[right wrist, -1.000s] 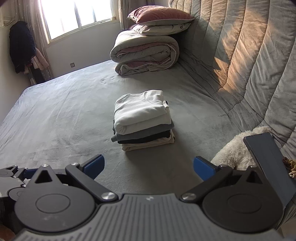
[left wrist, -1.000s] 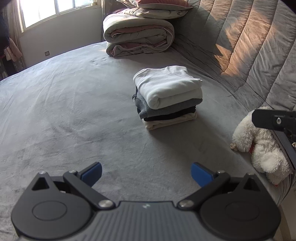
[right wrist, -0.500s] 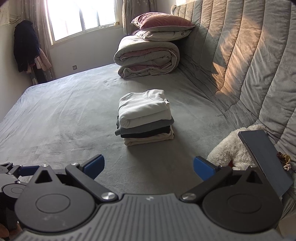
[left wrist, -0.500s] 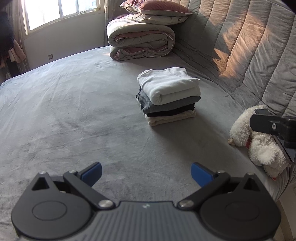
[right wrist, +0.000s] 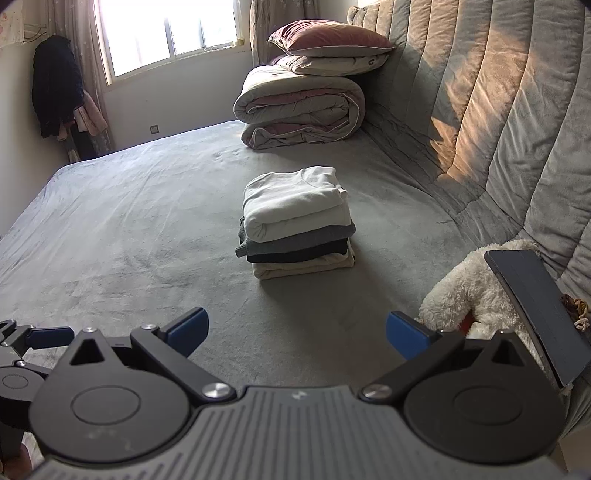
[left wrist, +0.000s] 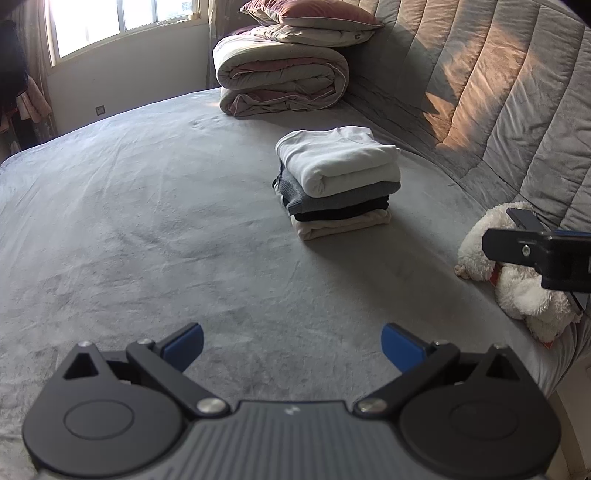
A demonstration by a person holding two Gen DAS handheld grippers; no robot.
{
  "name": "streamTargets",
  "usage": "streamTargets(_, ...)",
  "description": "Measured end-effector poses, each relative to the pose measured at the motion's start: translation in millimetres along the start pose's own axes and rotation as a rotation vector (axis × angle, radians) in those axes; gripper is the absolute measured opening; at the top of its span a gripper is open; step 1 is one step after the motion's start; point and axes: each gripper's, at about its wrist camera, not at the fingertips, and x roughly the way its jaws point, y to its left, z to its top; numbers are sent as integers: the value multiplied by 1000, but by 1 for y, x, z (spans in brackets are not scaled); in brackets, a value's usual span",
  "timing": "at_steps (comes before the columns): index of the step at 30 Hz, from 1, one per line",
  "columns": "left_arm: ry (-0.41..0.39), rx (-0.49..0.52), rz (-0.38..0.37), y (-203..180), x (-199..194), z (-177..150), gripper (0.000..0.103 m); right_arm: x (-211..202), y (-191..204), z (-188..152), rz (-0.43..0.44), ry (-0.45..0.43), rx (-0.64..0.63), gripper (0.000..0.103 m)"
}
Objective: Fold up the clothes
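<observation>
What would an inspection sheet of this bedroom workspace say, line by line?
Surface: grey plush bed cover, smooth, lightly creased.
Job's things: stack of four folded garments, white on top, then grey, black and cream; no loose clothes seen.
Clutter: white fluffy plush toy at the bed's right edge, with a dark flat tablet-like panel leaning over it.
Grippers: left gripper and right gripper both open, empty, above the bed and short of the stack.
Cables: nothing seen.
Surroundings: rolled grey-and-pink duvet with two pillows on top, quilted grey headboard, bright window, dark clothing hanging in the corner.
</observation>
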Motion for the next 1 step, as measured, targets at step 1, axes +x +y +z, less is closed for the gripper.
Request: streamTargets(1, 5, -3, -2, 2, 3, -2, 102, 1, 2, -1, 1, 2, 0, 103)
